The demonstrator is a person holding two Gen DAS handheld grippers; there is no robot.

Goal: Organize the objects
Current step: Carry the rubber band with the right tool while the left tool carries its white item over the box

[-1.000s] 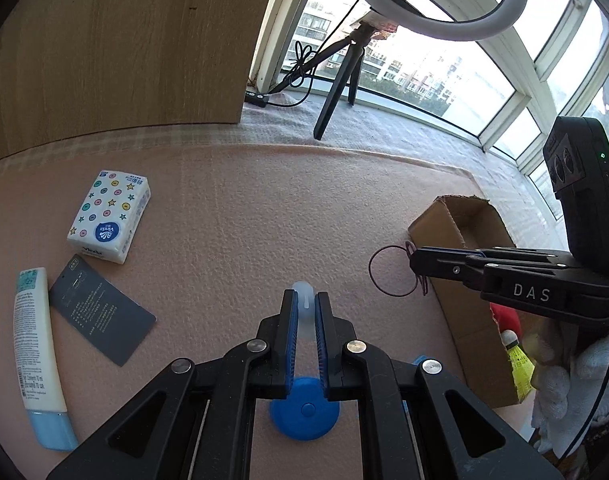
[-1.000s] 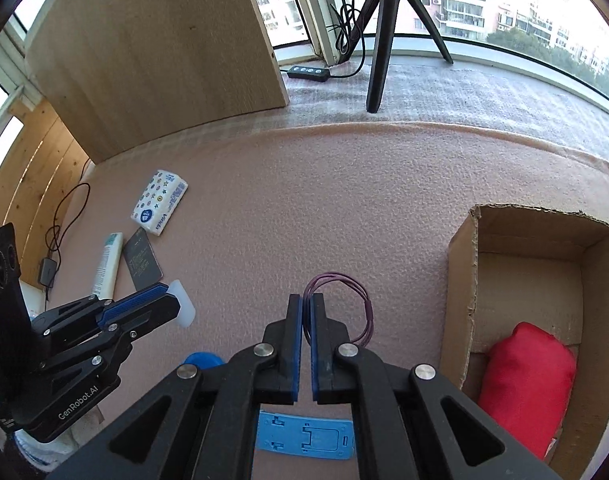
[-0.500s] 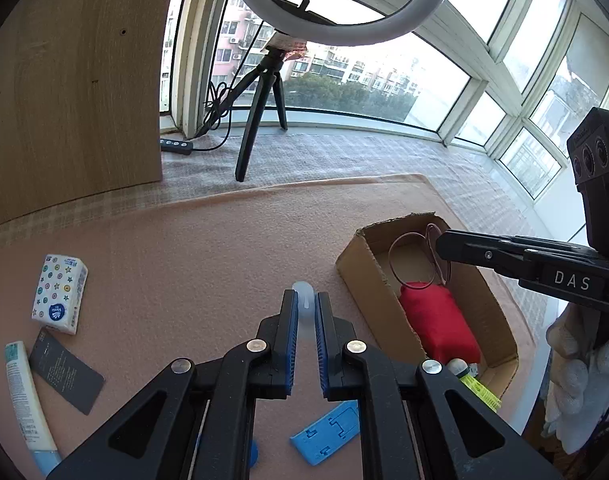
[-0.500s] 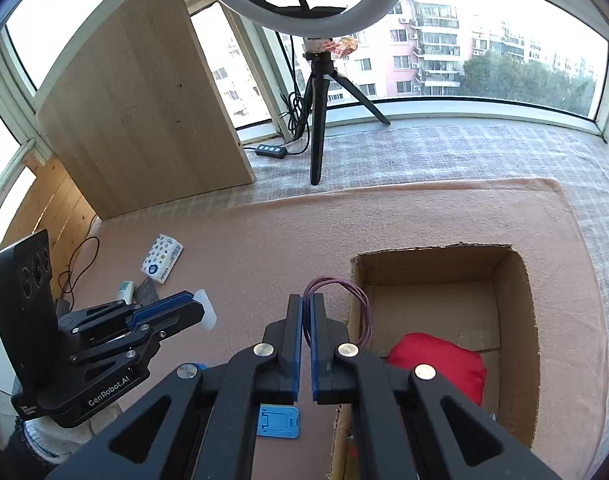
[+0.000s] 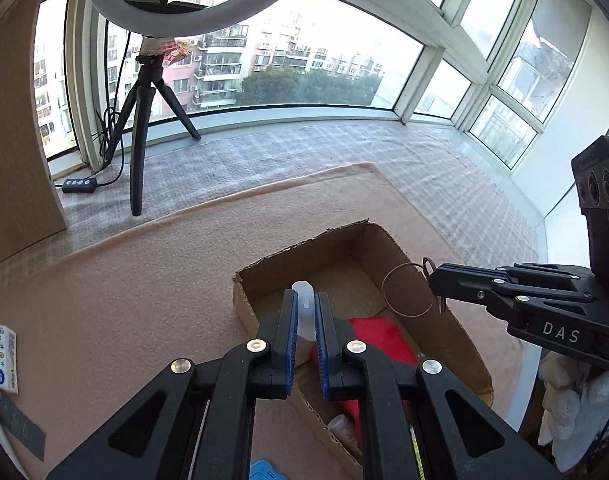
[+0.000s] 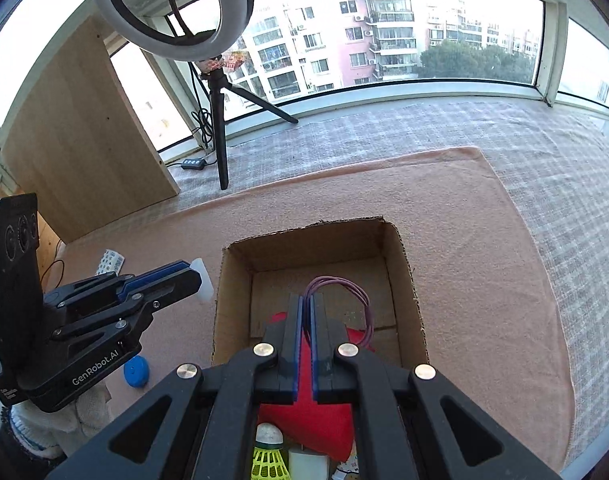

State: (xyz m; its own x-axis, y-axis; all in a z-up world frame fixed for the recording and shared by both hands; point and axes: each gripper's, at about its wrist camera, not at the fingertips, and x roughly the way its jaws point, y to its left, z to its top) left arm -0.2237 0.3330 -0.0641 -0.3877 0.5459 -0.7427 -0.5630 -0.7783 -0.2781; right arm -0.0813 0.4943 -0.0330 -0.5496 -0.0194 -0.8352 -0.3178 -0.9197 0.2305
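Right wrist view: right tool point(image 6: 306, 312) is pinching a hair tie point(image 6: 354, 300) over the box point(image 6: 404, 280); left tool point(image 6: 192, 276), probably gripping a small bottle point(image 6: 202, 280), is hovering at nine o'clock.

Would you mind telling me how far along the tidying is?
Done: red pouch and shuttlecock lie in the cardboard box. In hand: right gripper holds a purple hair tie over it; left gripper grips a white bottle. Left: tissue pack, blue disc.
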